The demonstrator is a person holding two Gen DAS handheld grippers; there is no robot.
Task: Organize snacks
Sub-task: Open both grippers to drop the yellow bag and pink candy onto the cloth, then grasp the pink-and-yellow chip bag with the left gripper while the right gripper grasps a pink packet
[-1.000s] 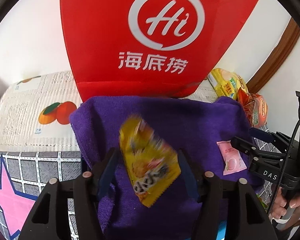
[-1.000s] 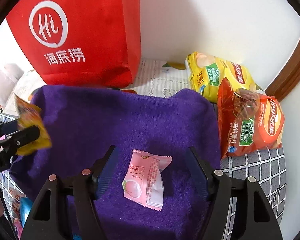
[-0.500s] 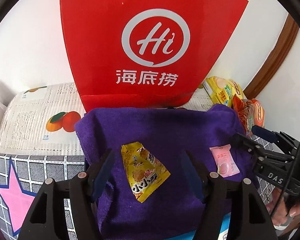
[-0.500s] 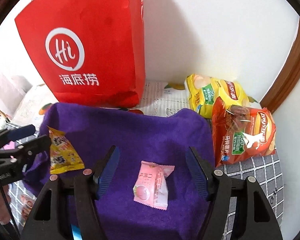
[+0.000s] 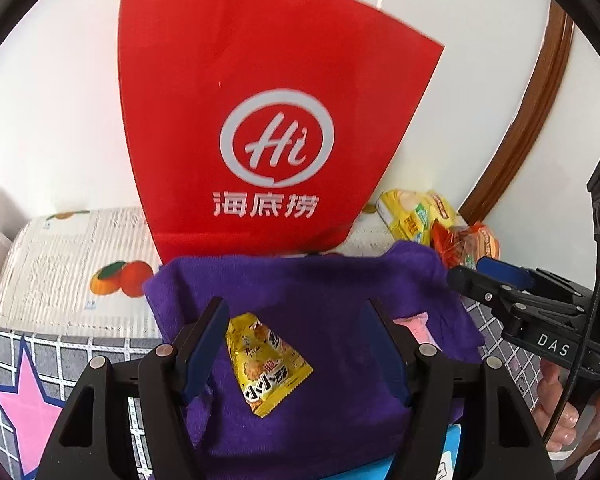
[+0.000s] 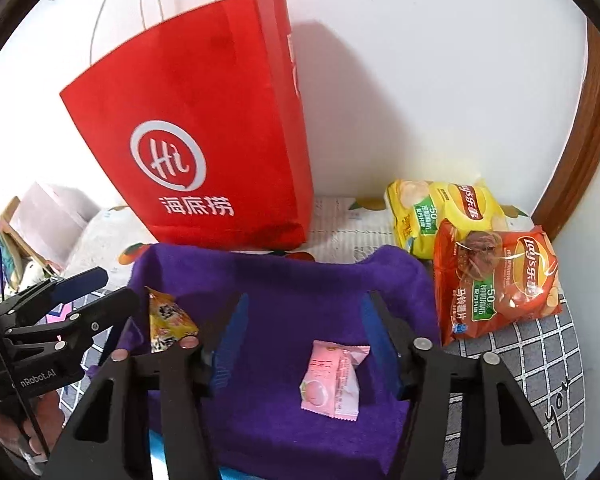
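Your left gripper [image 5: 294,344] hangs with jaws open over the yellow snack packet [image 5: 266,364] on the purple towel [image 5: 320,292]. Your right gripper [image 6: 302,348], jaws closing but still clear of the pink candy packet [image 6: 332,380] between them, hangs above it.

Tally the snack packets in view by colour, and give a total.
Yellow: 2, the small yellow packet on the purple towel and the yellow chip bag
Pink: 1, the pink packet on the towel
Orange-red: 1, the orange-red chip bag
Total: 4
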